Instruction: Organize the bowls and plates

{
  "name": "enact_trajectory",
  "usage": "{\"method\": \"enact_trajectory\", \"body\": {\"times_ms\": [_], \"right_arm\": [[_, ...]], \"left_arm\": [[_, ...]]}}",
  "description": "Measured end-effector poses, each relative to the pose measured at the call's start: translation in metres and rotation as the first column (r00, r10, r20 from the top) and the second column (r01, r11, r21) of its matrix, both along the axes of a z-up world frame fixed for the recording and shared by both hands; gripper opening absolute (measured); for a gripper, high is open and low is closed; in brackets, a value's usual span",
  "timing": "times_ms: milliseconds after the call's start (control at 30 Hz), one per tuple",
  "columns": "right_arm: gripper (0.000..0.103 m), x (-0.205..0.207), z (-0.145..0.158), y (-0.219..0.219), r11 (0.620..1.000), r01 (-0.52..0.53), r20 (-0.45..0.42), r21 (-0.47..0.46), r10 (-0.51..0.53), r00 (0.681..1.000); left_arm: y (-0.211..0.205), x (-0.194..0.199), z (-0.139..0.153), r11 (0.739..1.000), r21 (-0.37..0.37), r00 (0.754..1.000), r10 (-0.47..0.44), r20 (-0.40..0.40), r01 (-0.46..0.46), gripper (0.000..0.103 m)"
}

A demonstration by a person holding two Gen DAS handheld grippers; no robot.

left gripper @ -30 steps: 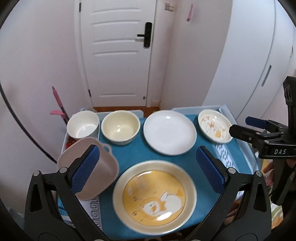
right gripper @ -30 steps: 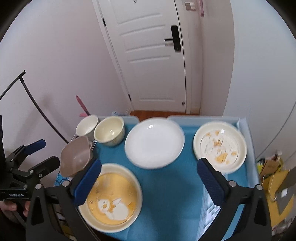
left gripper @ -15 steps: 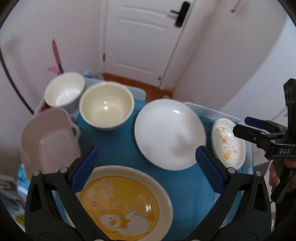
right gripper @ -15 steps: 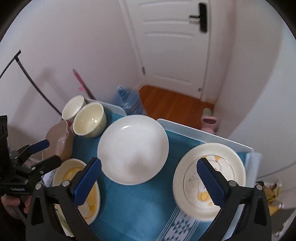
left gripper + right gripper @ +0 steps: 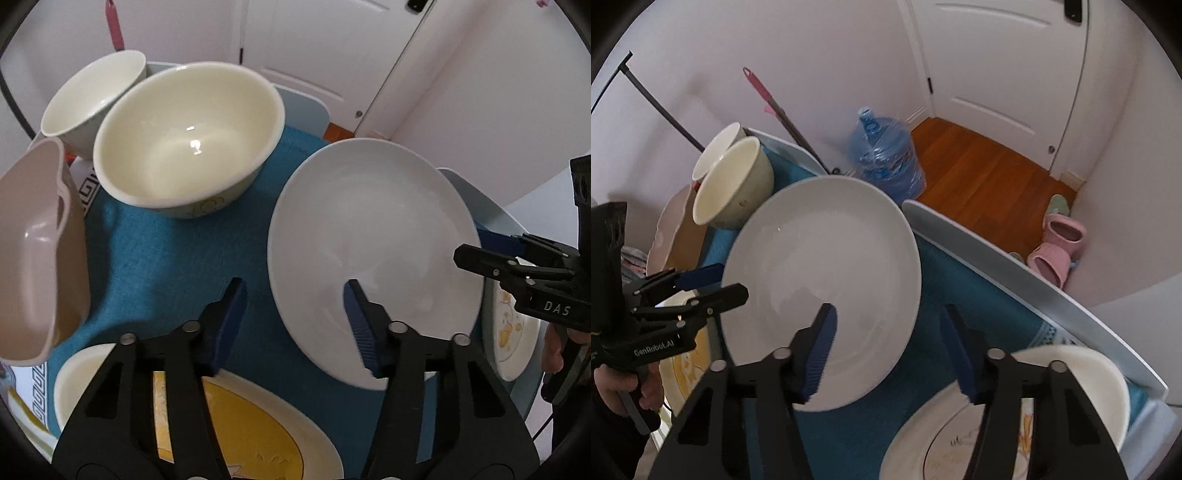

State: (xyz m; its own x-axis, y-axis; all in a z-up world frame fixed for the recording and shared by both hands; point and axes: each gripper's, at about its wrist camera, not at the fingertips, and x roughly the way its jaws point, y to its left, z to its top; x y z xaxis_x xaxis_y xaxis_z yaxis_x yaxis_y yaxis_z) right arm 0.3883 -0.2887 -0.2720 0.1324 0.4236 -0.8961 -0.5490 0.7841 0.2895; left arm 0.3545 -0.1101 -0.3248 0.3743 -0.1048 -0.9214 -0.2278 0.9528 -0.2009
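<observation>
White and glossy, the wide round ceramic plate (image 5: 373,240) lay flat on the blue woven cloth (image 5: 162,258) covering the worktop, and it served as the landmark for everything else. Both grippers straddled its near rim from opposite sides. The left gripper (image 5: 295,325) had its jaws partly closed, holding nothing, one blue pad over the plate's near-left edge and the other over bare cloth just left of it. The right gripper (image 5: 890,350) stood about as far open, also empty, one pad above the plate's right part, the other over cloth just right of it.

The likely trouble was a slip: the glaze looked slick and the rim shallow, so a pinch taken too near the lip could squeeze the plate out or tip it. A one-sided lift might also swing it into the cream ceramic bowl (image 5: 184,136) just beyond its left edge, or the yellow-centred cartoon plate (image 5: 236,424) near its front-left. The small cream plate with orange figures (image 5: 1015,417) sat close on its right, partly under the right gripper, so a low approach there could knock it.

Both grippers pointed forward and tilted downward toward the plate, handles gripped from behind. Whether any pad touched the plate, I could not tell.
</observation>
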Motion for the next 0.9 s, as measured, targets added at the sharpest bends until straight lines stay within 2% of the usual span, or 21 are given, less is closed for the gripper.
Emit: {"method": "enact_trajectory", "body": {"times_ms": [100, 167, 233, 300, 433, 733, 800, 900], "right_arm": [[0.033, 0.002, -0.009, 0.000, 1.000, -0.016, -0.015, 0.004, 0.016, 1.000], [0.028, 0.004, -0.014, 0.000, 1.000, -0.021, -0.024, 0.007, 0.021, 0.999], [0.021, 0.006, -0.017, -0.001, 1.000, -0.024, -0.028, 0.010, 0.025, 0.999], [0.016, 0.006, -0.018, -0.003, 1.000, -0.026, -0.026, 0.009, 0.026, 0.999], [0.016, 0.007, -0.019, -0.004, 0.999, -0.026, -0.029, 0.020, 0.027, 0.999], [0.016, 0.007, -0.021, -0.004, 0.999, -0.023, -0.018, 0.023, 0.024, 1.000], [0.016, 0.005, -0.019, -0.006, 0.999, -0.018, -0.011, 0.029, 0.019, 1.000], [0.016, 0.004, -0.013, -0.009, 0.999, -0.008, -0.002, 0.034, 0.008, 1.000]], "left_arm": [[0.001, 0.002, -0.007, 1.000, 0.005, 1.000, 0.004, -0.020, -0.004, 0.035], [0.000, 0.003, -0.011, 1.000, 0.007, 1.000, 0.003, -0.029, -0.003, 0.034], [0.000, 0.003, -0.013, 1.000, -0.005, 1.000, 0.000, -0.025, 0.000, 0.024], [0.001, 0.003, -0.014, 1.000, -0.010, 1.000, 0.005, -0.028, -0.005, 0.023], [0.003, -0.001, -0.013, 1.000, -0.014, 1.000, 0.018, -0.025, -0.019, 0.021], [-0.002, -0.019, -0.007, 1.000, 0.026, 1.000, 0.006, -0.016, -0.006, 0.021], [-0.008, -0.001, -0.001, 0.999, 0.033, 1.000, 0.000, -0.011, 0.000, 0.021], [-0.014, -0.003, 0.009, 0.999, 0.051, 1.000, -0.013, 0.005, 0.013, 0.020]]}}
